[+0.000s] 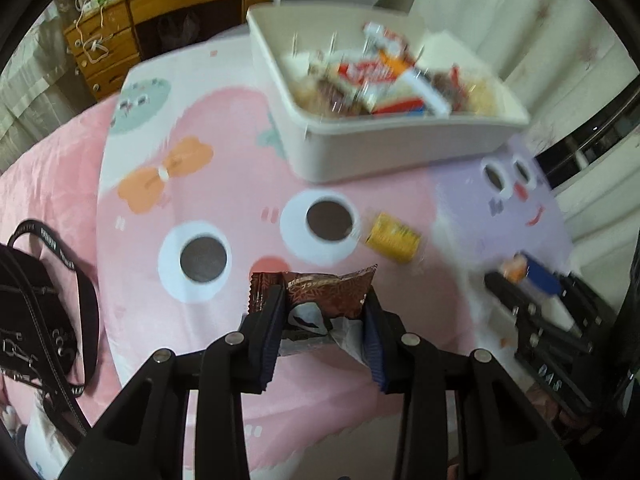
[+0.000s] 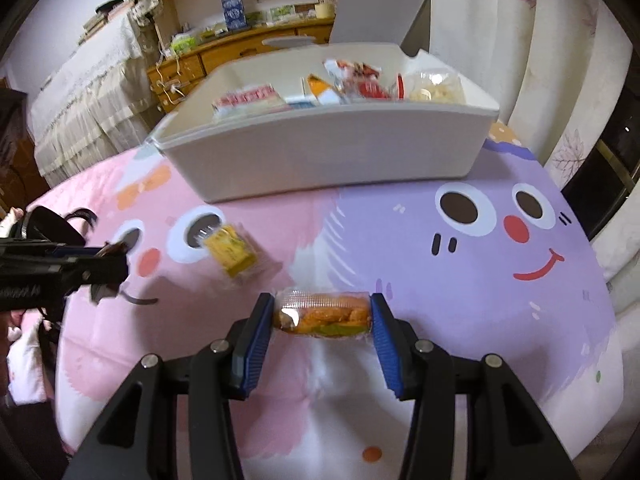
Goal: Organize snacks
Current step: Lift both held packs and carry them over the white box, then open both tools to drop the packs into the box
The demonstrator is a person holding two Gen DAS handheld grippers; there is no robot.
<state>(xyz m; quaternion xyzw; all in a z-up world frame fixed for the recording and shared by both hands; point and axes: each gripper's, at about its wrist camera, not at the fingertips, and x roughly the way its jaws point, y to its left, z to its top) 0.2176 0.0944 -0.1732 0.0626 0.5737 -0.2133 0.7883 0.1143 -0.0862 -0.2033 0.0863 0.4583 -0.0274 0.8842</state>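
My left gripper (image 1: 324, 304) is shut on a brown foil snack packet (image 1: 320, 294) and holds it above the cartoon tablecloth. My right gripper (image 2: 322, 314) is shut on a clear-wrapped orange snack (image 2: 324, 314), also above the cloth. A white bin (image 1: 384, 144) holding several snack packets stands at the far side; it also shows in the right wrist view (image 2: 320, 152). A yellow snack packet (image 1: 394, 240) lies on the cloth between grippers and bin; it also shows in the right wrist view (image 2: 232, 254). The left gripper (image 2: 96, 268) appears at left in the right wrist view, the right gripper (image 1: 532, 284) at right in the left wrist view.
A black strap bag (image 1: 36, 308) lies at the table's left edge. A wooden desk with drawers (image 2: 188, 68) and a grey chair (image 2: 380, 4) stand behind the table. Curtains (image 2: 520, 60) hang at right.
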